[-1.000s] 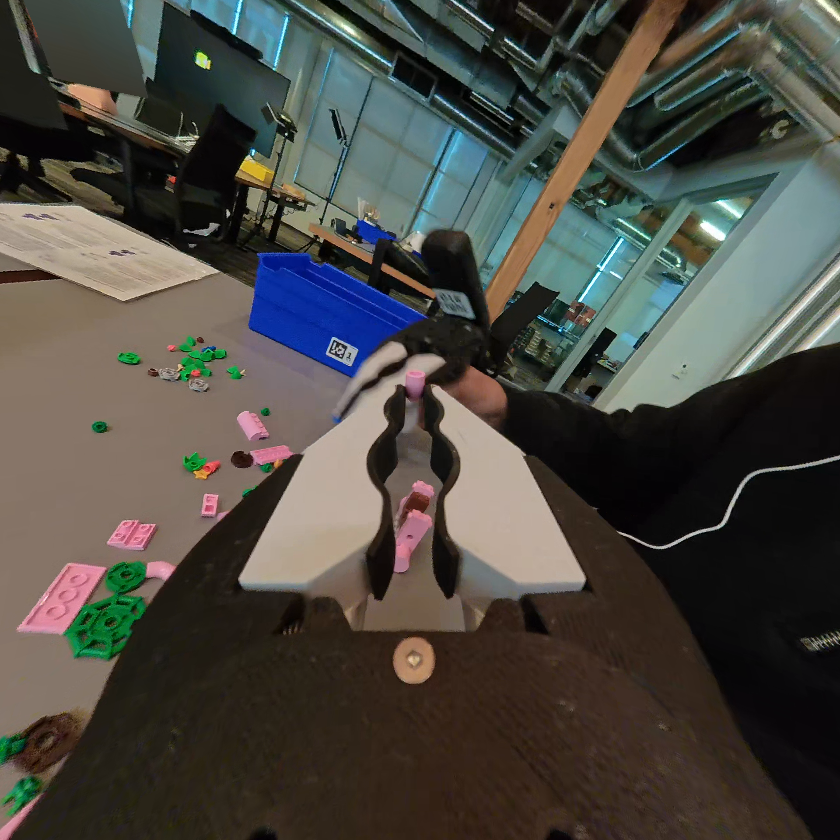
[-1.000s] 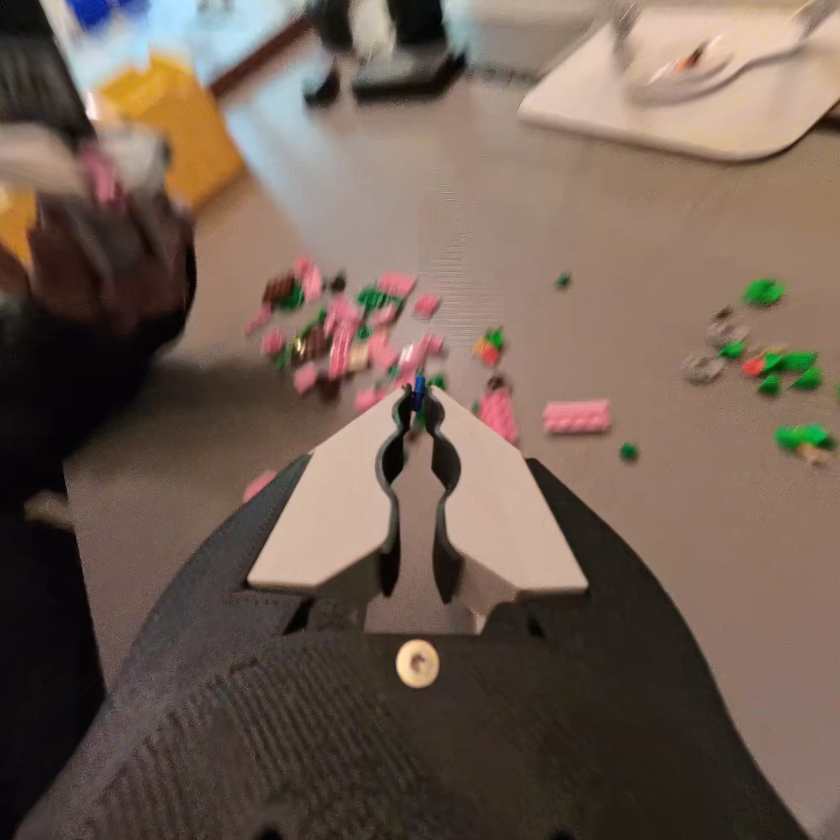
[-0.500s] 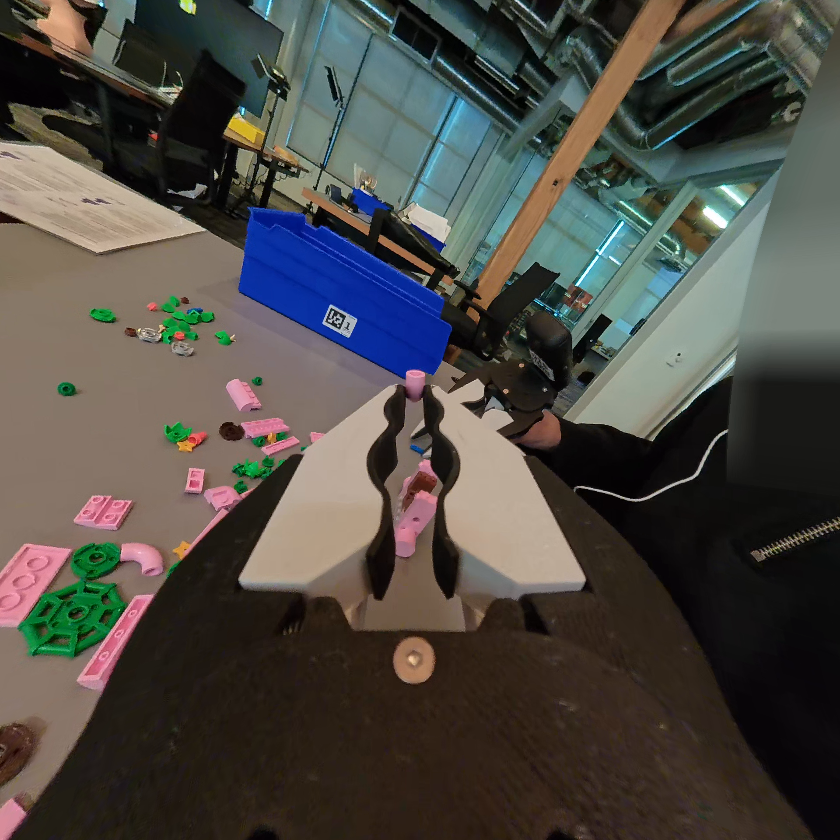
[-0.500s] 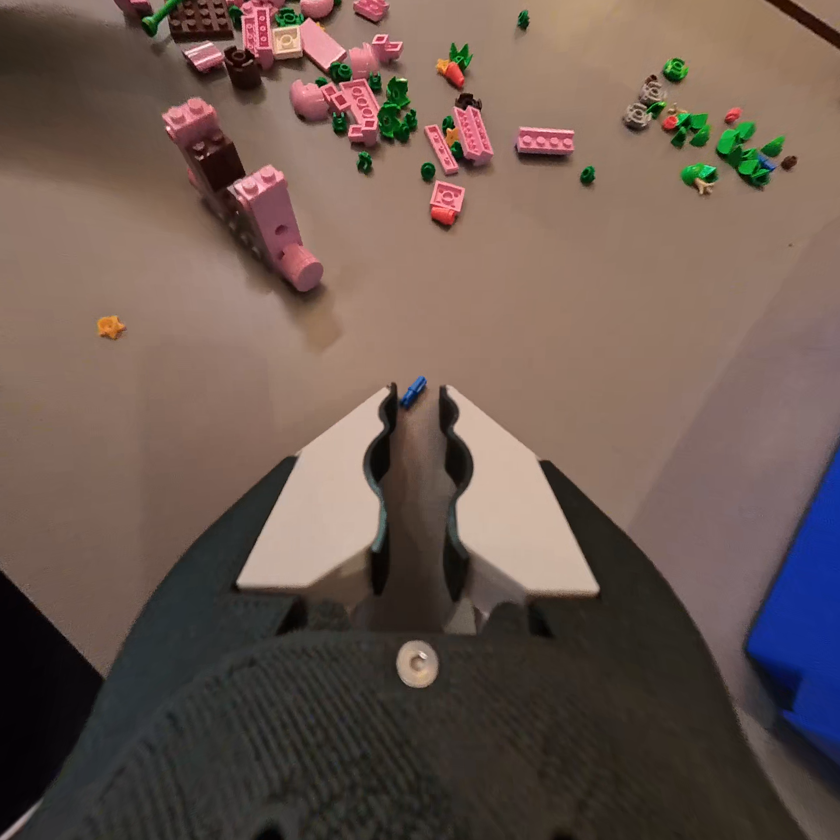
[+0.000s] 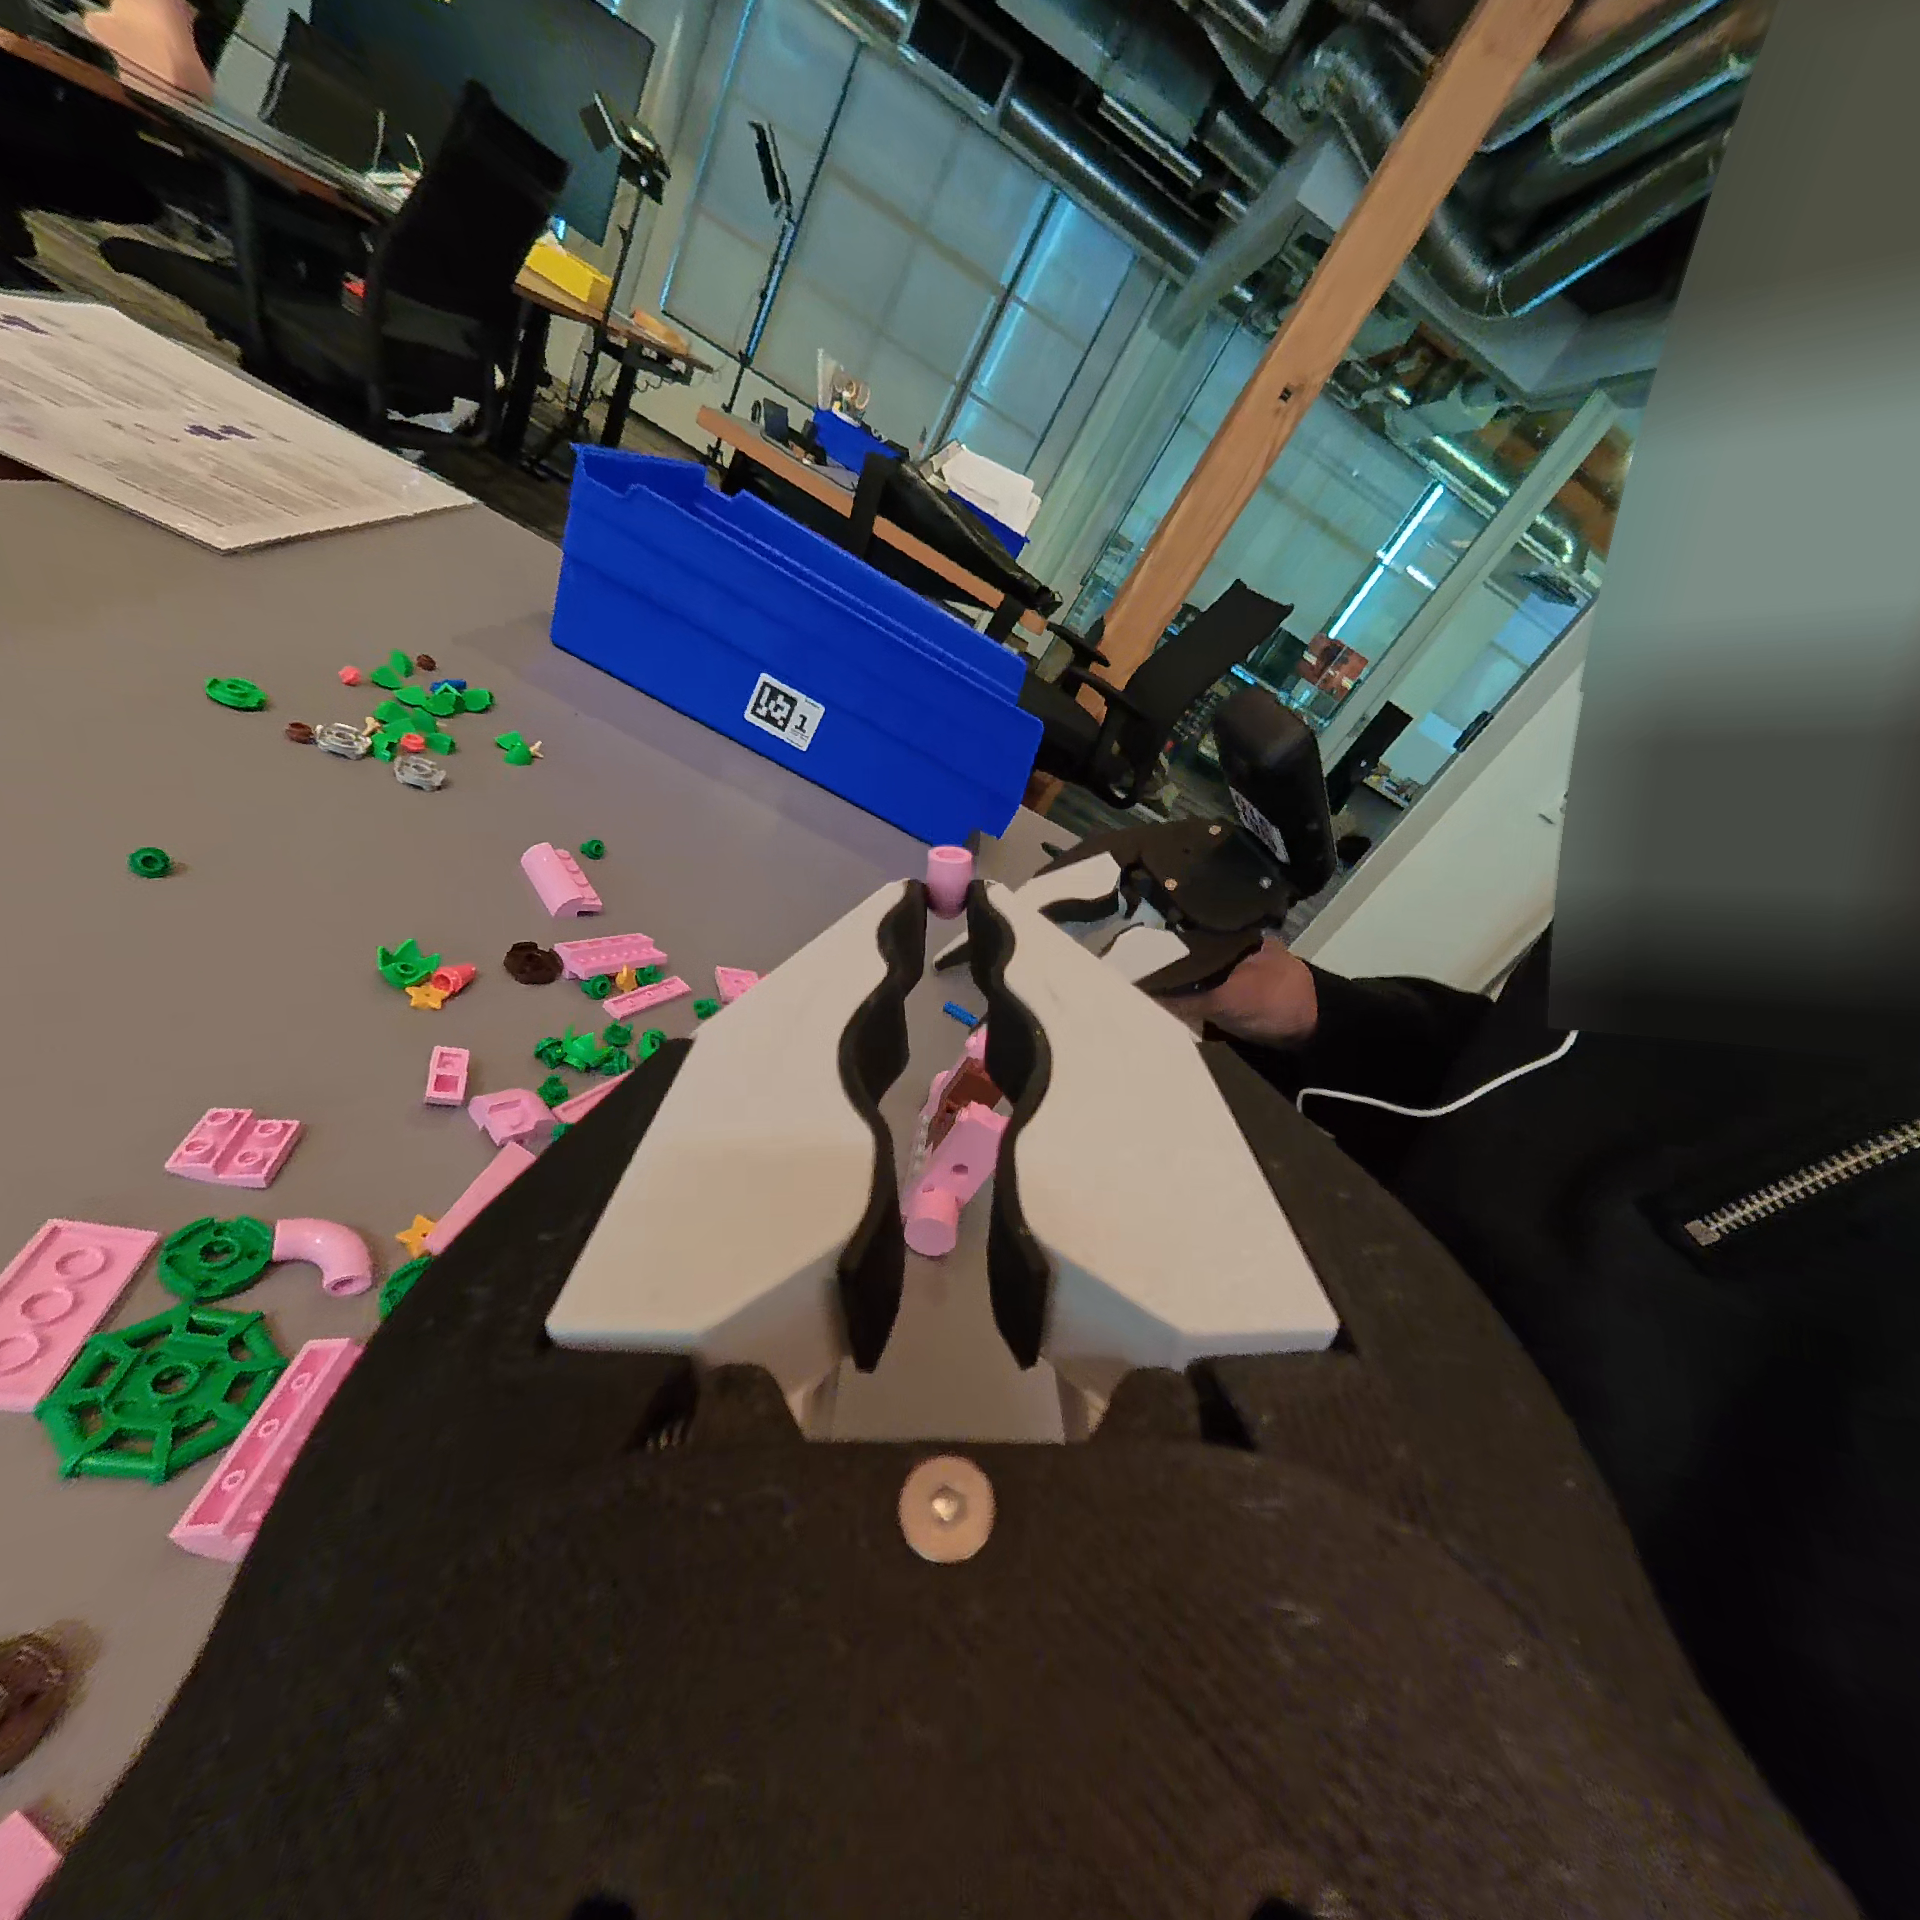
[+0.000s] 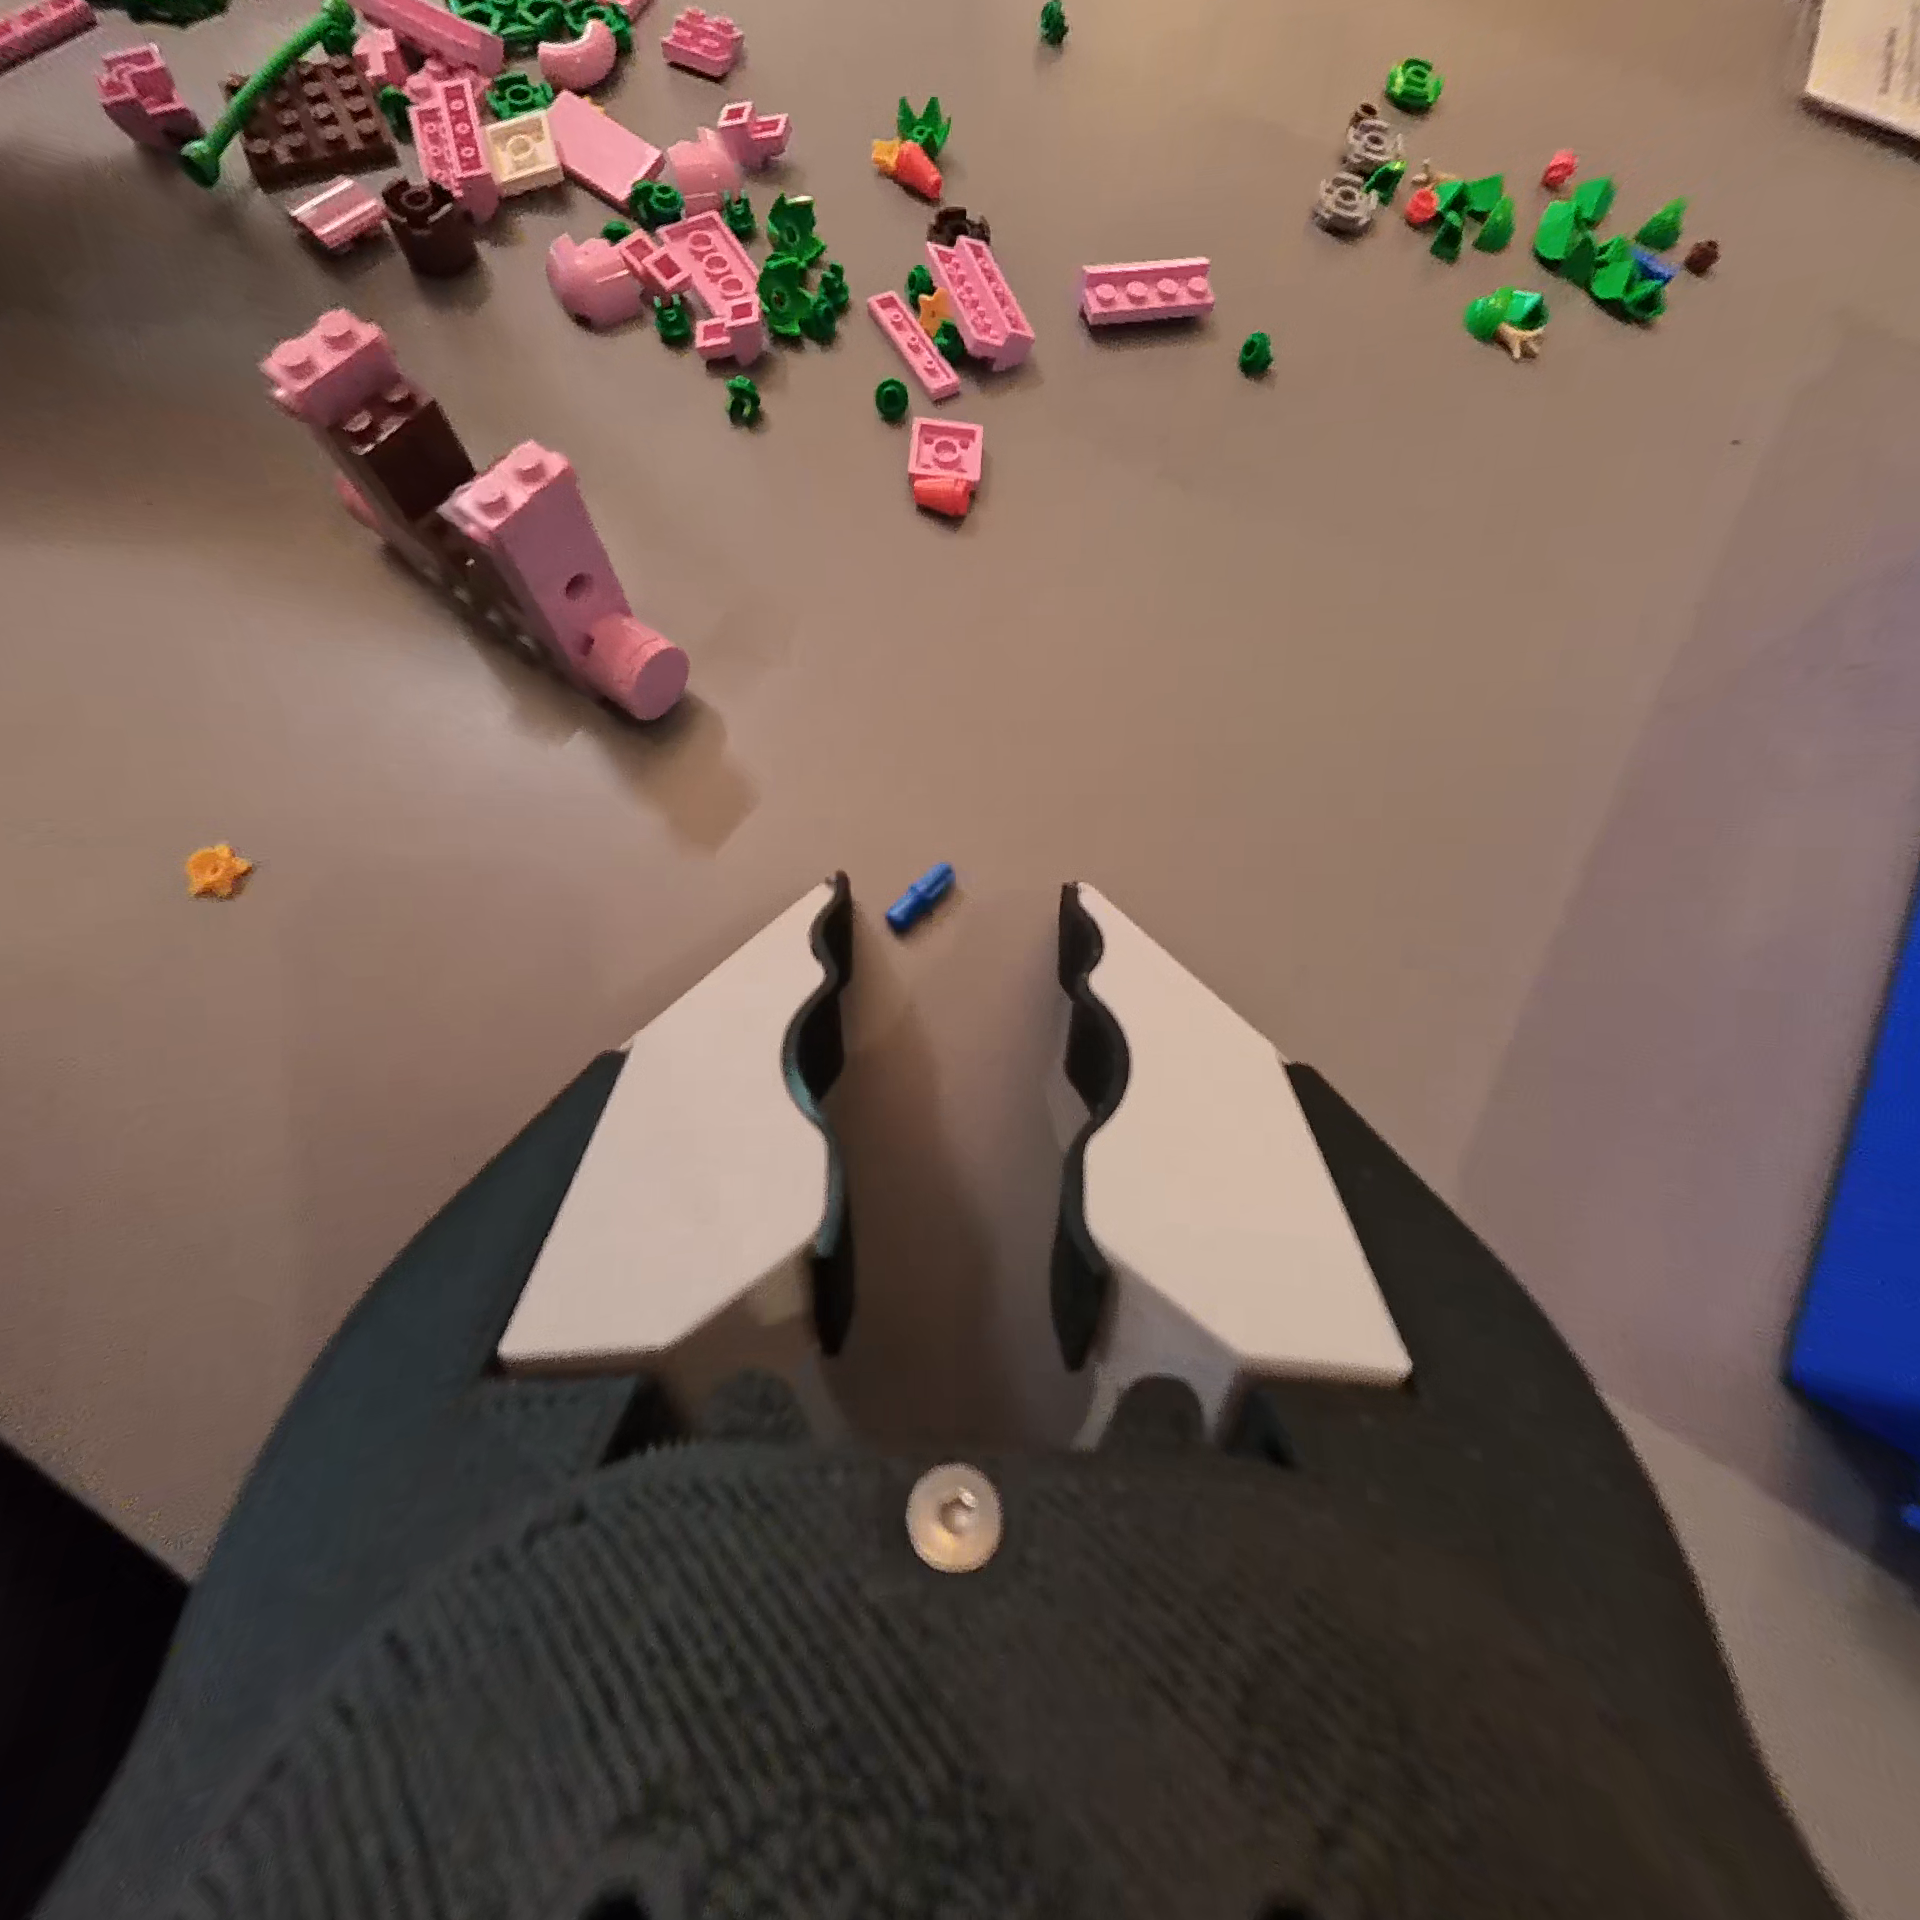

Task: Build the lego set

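Observation:
My left gripper (image 5: 945, 902) is shut on a small pink round piece (image 5: 948, 878), pinched at the fingertips and held above the table. A pink and brown brick assembly (image 6: 473, 509) lies on the grey table (image 6: 1299, 675); it also shows between my left fingers (image 5: 961, 1153). My right gripper (image 6: 954, 902) is open, low over the table. A small blue pin (image 6: 921, 896) lies on the table between its tips, close to the left finger (image 6: 831, 935) and touching neither. The pin (image 5: 961, 1010) and the open right gripper (image 5: 1049, 925) also show in the left wrist view.
A blue bin (image 5: 790, 665) stands at the table's far edge, also at right (image 6: 1870, 1195). Loose pink, green and brown pieces (image 6: 727, 239) lie scattered beyond the assembly. An orange star (image 6: 216, 869) lies at left. A printed sheet (image 5: 187, 436) lies far left. Left tips to right tips: about 20 centimetres. My right gripper is the nearer one to the orange star (image 6: 216, 869): about 11 centimetres, against 20 centimetres.
My right gripper came down to the table with the blue pin pinched at its tips, then opened; the pin now lies loose on the table. My left gripper kept its hold on the pink piece.

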Demonstrator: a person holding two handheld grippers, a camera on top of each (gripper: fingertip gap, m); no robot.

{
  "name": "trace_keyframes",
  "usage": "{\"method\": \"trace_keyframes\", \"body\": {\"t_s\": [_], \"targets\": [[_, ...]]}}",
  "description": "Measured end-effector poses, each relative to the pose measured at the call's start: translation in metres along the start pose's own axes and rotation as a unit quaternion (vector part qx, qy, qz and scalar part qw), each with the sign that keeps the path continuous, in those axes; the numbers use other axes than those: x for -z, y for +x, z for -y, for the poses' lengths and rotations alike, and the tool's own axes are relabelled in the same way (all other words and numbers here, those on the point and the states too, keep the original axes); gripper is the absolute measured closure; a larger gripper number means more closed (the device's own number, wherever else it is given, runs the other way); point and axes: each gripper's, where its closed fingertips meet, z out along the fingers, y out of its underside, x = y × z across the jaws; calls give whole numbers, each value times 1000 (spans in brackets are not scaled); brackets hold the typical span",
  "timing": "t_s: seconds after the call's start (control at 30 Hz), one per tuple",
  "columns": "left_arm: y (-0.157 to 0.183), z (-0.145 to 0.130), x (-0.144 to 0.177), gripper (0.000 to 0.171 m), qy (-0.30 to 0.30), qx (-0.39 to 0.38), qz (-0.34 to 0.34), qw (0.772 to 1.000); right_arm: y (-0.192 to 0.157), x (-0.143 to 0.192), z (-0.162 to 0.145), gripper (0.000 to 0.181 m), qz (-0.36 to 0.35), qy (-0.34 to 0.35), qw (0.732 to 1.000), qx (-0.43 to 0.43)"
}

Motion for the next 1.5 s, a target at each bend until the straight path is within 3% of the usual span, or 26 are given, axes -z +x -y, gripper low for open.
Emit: {"method": "trace_keyframes", "body": {"t_s": [0.13, 0.23, 0.5, 0.73, 1.23, 1.5], "targets": [[4, -7, -6, 167, -19, -10, -3, 1000, 11, 0, -3, 154, 15, -5, 998, -53], [7, -10, -8, 167, -25, -11, -7, 1000, 13, 2, -4, 152, 28, -4, 998, -61], [6, -9, -7, 167, -18, 0, -13, 1000, 5, -1, -1, 147, 53, -4, 998, 21], [3, -8, -5, 167, -15, 2, -9, 1000, 11, 3, 3, 148, 64, -4, 998, -18], [1, -10, -6, 167, -18, 10, -13, 1000, -10, 1, 2, 156, 108, 0, 988, -106], [3, -10, -6, 167, -18, 9, -16, 1000, -12, -5, 4, 159, 62, -7, 997, -37]]}}
